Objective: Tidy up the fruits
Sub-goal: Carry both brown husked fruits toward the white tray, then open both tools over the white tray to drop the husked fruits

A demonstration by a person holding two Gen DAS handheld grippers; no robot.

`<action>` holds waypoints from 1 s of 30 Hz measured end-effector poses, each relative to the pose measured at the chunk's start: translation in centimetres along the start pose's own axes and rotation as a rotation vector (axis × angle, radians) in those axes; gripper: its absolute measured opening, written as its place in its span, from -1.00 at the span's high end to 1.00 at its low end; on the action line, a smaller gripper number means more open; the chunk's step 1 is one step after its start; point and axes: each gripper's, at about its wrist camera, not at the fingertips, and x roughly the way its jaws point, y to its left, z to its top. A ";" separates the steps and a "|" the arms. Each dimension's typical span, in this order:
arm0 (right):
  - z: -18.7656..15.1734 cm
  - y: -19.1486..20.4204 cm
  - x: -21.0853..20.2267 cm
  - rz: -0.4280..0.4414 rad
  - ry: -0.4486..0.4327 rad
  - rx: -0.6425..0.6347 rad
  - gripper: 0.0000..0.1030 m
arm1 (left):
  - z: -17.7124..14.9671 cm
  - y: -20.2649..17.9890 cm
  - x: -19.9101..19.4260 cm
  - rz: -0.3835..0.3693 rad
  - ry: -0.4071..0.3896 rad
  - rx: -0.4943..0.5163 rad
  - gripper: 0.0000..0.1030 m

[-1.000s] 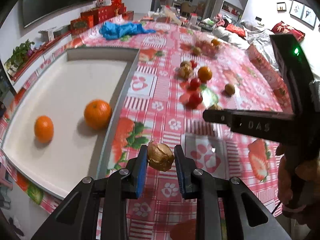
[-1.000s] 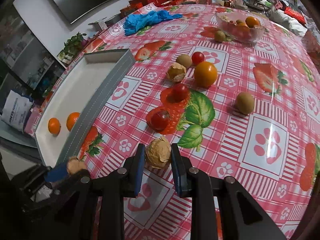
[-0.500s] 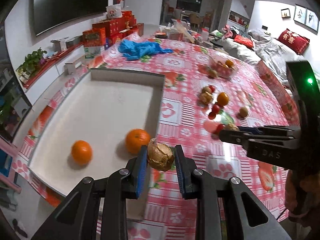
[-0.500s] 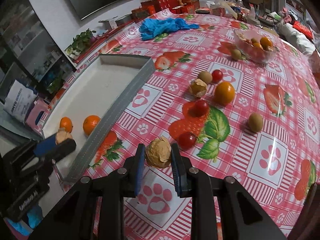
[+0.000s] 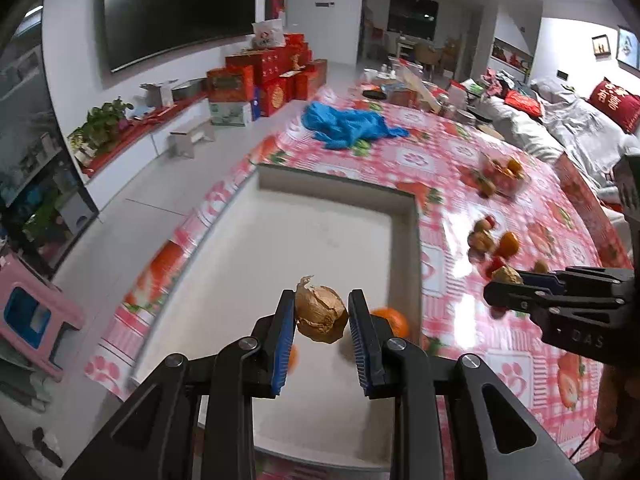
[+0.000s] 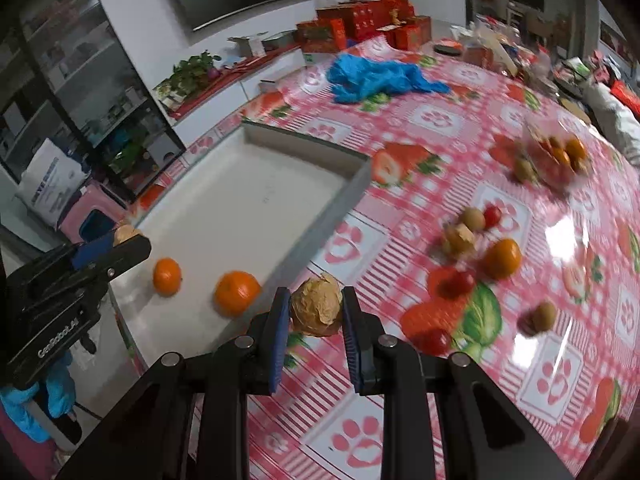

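Red-checked tablecloth (image 6: 440, 152), white tray (image 5: 320, 240) – each gripper pinching husked fruit: left gripper (image 5: 321, 314), right gripper (image 6: 316, 310).

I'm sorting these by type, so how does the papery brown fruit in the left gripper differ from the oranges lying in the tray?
The husked fruit is tan, with a crinkled, papery skin and a torn tip; the oranges are bright orange and smooth. The husked fruit is clamped in the left gripper, above the white tray; the two oranges lie loose on the tray floor. Both are roundish and of similar size.
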 end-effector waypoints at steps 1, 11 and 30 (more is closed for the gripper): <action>0.3 0.3 0.1 0.004 0.001 -0.007 0.47 | 0.2 0.3 0.1 0.005 -0.003 -0.002 0.45; 4.3 3.7 2.4 0.042 0.007 -0.066 0.47 | 1.0 2.1 2.7 0.039 0.031 -0.026 0.45; 3.5 3.7 8.3 0.047 0.142 -0.064 0.41 | -0.1 1.8 6.1 0.100 0.098 0.014 0.44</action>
